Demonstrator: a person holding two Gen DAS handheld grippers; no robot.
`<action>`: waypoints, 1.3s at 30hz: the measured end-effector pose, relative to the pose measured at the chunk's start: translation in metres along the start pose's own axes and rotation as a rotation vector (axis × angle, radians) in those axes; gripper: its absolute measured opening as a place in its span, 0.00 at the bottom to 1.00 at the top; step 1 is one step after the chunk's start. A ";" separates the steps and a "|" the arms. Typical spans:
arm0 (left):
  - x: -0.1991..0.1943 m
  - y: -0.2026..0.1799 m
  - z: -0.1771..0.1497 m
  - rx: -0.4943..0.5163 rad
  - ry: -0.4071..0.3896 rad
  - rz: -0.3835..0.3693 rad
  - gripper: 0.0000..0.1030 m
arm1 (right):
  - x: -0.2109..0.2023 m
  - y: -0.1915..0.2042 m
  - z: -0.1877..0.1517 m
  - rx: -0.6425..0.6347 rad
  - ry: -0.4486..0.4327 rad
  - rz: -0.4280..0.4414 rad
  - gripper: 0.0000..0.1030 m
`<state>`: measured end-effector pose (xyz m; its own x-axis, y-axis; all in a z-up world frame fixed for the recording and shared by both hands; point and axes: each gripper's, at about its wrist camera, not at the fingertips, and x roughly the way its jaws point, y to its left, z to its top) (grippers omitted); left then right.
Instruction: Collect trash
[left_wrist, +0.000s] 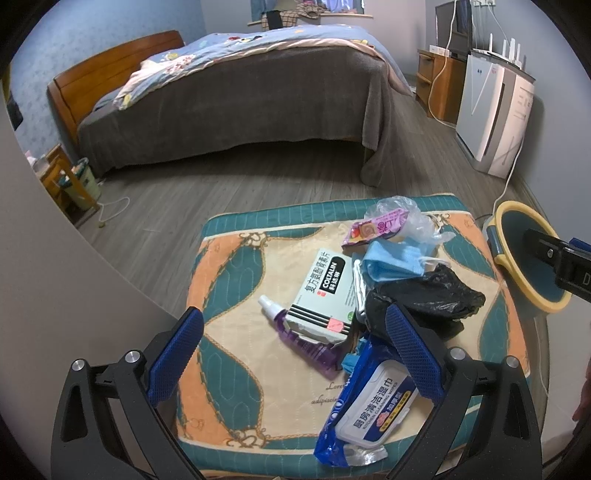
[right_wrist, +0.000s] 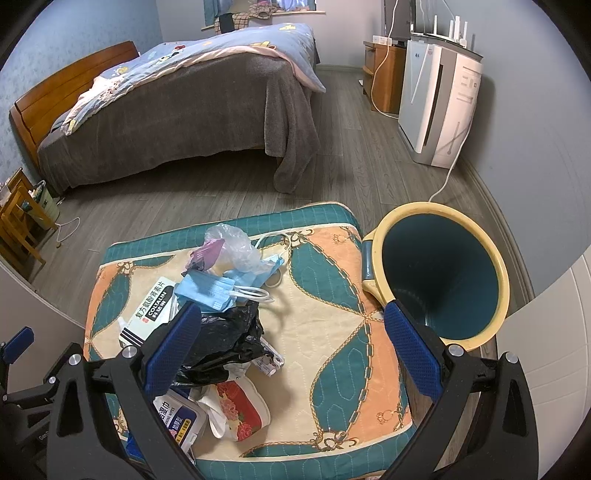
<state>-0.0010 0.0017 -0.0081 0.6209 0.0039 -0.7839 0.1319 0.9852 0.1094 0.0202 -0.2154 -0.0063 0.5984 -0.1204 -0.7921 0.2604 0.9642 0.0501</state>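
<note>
A pile of trash lies on a patterned cushion (left_wrist: 236, 280): a white medicine box (left_wrist: 321, 291), a purple spray bottle (left_wrist: 303, 339), a blue face mask (left_wrist: 391, 258), a black plastic bag (left_wrist: 424, 299), a blue wet-wipes pack (left_wrist: 369, 402) and a clear bag with a pink wrapper (left_wrist: 391, 221). My left gripper (left_wrist: 291, 354) is open above the pile's near side. My right gripper (right_wrist: 291, 350) is open and empty over the cushion (right_wrist: 332, 295), right of the black bag (right_wrist: 225, 343) and mask (right_wrist: 210, 291). A teal bin with a yellow rim (right_wrist: 439, 273) stands right of the cushion.
A bed (left_wrist: 236, 99) with a grey blanket stands behind on the wooden floor. A white air purifier (right_wrist: 439, 99) and a wooden cabinet (right_wrist: 384, 74) line the right wall. A white cable (right_wrist: 450, 170) trails to the bin. A red floral pack (right_wrist: 240, 410) lies near the wipes.
</note>
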 end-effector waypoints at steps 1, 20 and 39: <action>0.000 0.000 -0.001 0.000 0.001 0.001 0.95 | -0.001 0.000 0.001 0.000 0.000 -0.001 0.95; -0.003 0.005 0.003 -0.019 -0.001 -0.012 0.95 | -0.001 -0.001 0.001 0.014 0.016 -0.017 0.95; -0.003 0.006 0.001 -0.017 0.005 -0.016 0.95 | 0.002 -0.002 -0.001 0.002 0.030 -0.033 0.95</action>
<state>-0.0014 0.0078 -0.0040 0.6151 -0.0109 -0.7884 0.1285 0.9879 0.0866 0.0201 -0.2173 -0.0080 0.5666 -0.1450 -0.8111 0.2810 0.9594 0.0248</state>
